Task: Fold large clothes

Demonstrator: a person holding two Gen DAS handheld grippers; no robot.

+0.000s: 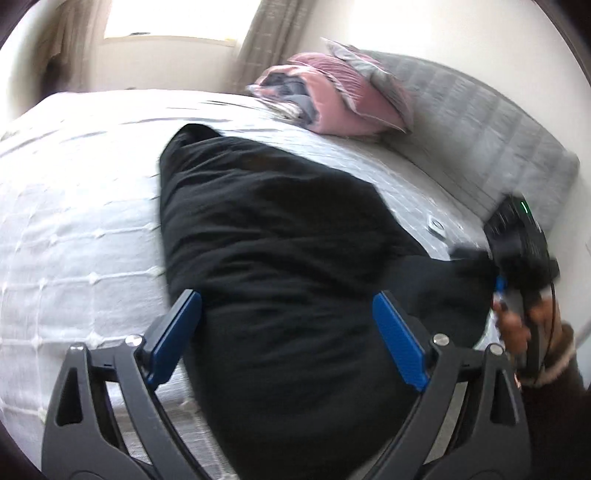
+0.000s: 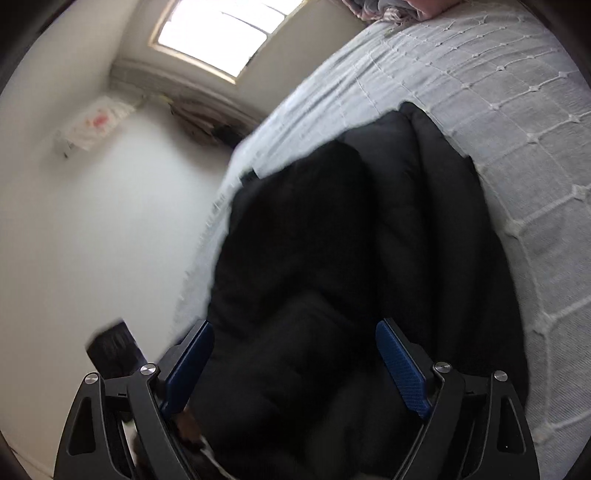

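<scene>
Lying across the bed (image 1: pixel 74 221) is a black garment (image 1: pixel 277 240), bunched into a long mound that runs from 12 o'clock toward 6 in the left wrist view. It rests on a white tufted bedspread (image 2: pixel 517 129).

Left gripper (image 1: pixel 288 314): jaws spread wide, blue pads on either side of the mound's near end, nothing pinched between them. Cannot tell whether the pads touch the fabric.

Right gripper (image 2: pixel 295 343): jaws spread too, black cloth filling the gap and folded in thick ridges. In the left wrist view the same gripper sits at 3 o'clock, by the garment's right edge at the side of the bed; that area is motion-blurred, so contact is unclear.

Pink pillow (image 1: pixel 332 96) and grey pillow (image 1: pixel 373 70) at 1 o'clock near the grey padded headboard (image 1: pixel 480 122). Window (image 2: pixel 221 33) at 11 o'clock in the right wrist view, with a white wall (image 2: pixel 92 240) below it.
</scene>
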